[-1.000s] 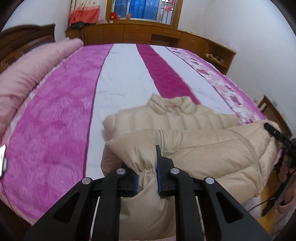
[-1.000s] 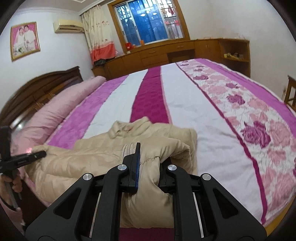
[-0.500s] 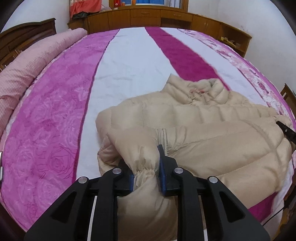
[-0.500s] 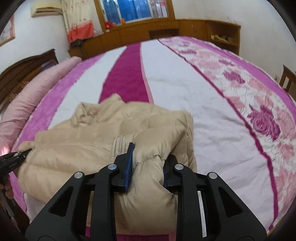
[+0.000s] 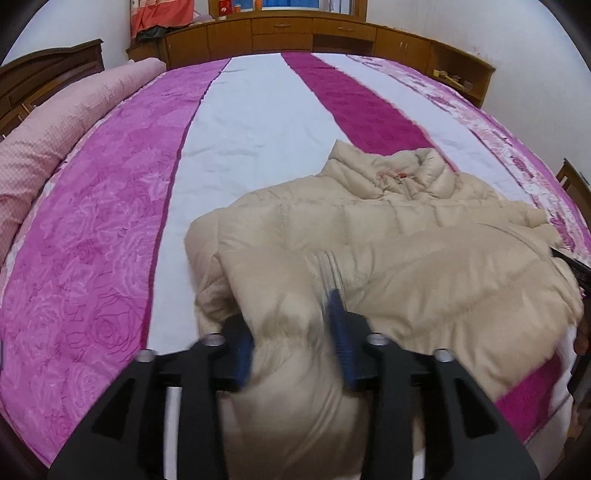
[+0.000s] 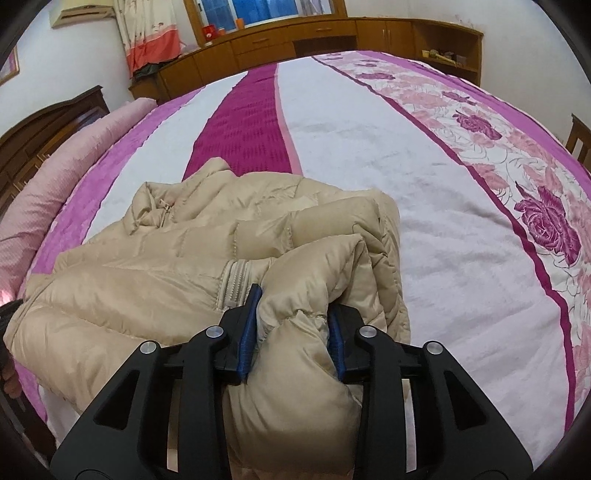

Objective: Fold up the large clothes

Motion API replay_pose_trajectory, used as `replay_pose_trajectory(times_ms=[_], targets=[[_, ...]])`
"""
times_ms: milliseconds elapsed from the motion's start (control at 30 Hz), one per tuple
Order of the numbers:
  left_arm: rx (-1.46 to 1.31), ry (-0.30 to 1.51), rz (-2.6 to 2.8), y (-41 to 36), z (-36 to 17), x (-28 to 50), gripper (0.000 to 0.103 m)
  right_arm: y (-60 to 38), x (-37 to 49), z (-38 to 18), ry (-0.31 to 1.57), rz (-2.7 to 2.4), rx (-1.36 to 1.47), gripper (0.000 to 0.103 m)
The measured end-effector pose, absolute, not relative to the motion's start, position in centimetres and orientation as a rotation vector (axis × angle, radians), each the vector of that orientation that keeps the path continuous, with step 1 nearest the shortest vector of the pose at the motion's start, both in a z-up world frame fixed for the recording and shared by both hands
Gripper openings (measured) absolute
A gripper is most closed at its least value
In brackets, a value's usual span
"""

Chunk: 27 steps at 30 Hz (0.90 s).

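A beige puffer jacket (image 5: pixel 388 236) lies on the bed near its front edge, collar pointing away, lower part folded up over the body. It also shows in the right wrist view (image 6: pixel 207 251). My left gripper (image 5: pixel 291 339) has its jaws spread wider than before, with the jacket's left cuff and hem still between the blue pads; the view is blurred there. My right gripper (image 6: pixel 291 332) is shut on the jacket's right cuff and hem fold. The far tip of the right gripper shows at the right edge of the left wrist view (image 5: pixel 570 260).
The bed has a striped pink, white and magenta cover (image 5: pixel 258 110). A rolled pink quilt (image 5: pixel 55 125) lies along the left by the wooden headboard (image 6: pixel 44 122). Wooden cabinets (image 5: pixel 295 33) stand behind, and a chair (image 6: pixel 581 136) is at right.
Both grippers moved forward and down, laying the jacket's lower part over its body. The left gripper's jaws have widened around the cuff; the right ones widened slightly.
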State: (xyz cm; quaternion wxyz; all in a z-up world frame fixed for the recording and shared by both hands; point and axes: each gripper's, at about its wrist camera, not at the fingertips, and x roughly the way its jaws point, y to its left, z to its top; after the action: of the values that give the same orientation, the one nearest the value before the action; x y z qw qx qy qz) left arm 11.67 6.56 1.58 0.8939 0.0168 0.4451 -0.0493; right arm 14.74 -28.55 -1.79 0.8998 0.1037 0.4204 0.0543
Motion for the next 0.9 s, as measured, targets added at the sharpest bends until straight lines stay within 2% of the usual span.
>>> replay_pose_trajectory(times_ms=[33, 133, 200, 267, 300, 567, 900], targets=[[0.028, 0.918, -0.111, 6.9, 2.1, 11.0, 0.059, -28.6, 14.8, -1.7, 0.872, 0.113, 0.218, 0.034], [0.018, 0.894, -0.139, 7.7, 3.4, 9.0, 0.063, -29.0, 14.6, -1.2, 0.874, 0.119, 0.254, 0.038], [0.016, 0.884, -0.145, 8.2, 4.0, 7.7, 0.064, -29.2, 14.3, -0.4, 0.868, 0.122, 0.259, 0.049], [0.023, 0.878, -0.144, 8.6, 4.5, 6.5, 0.064, -29.3, 13.5, 0.7, 0.842, 0.140, 0.255, 0.070], [0.027, 0.875, -0.144, 8.7, 4.6, 5.9, 0.065, -29.3, 12.8, 1.6, 0.817, 0.147, 0.244, 0.073], [0.001, 0.876, -0.152, 9.5, 4.1, 2.8, 0.068, -30.6, 8.0, 5.0, 0.758, 0.188, 0.134, 0.073], [-0.086, 0.919, -0.148, 9.9, 0.8, 4.2, 0.068, -32.7, 5.9, 0.9, 0.831, 0.186, 0.246, 0.073]])
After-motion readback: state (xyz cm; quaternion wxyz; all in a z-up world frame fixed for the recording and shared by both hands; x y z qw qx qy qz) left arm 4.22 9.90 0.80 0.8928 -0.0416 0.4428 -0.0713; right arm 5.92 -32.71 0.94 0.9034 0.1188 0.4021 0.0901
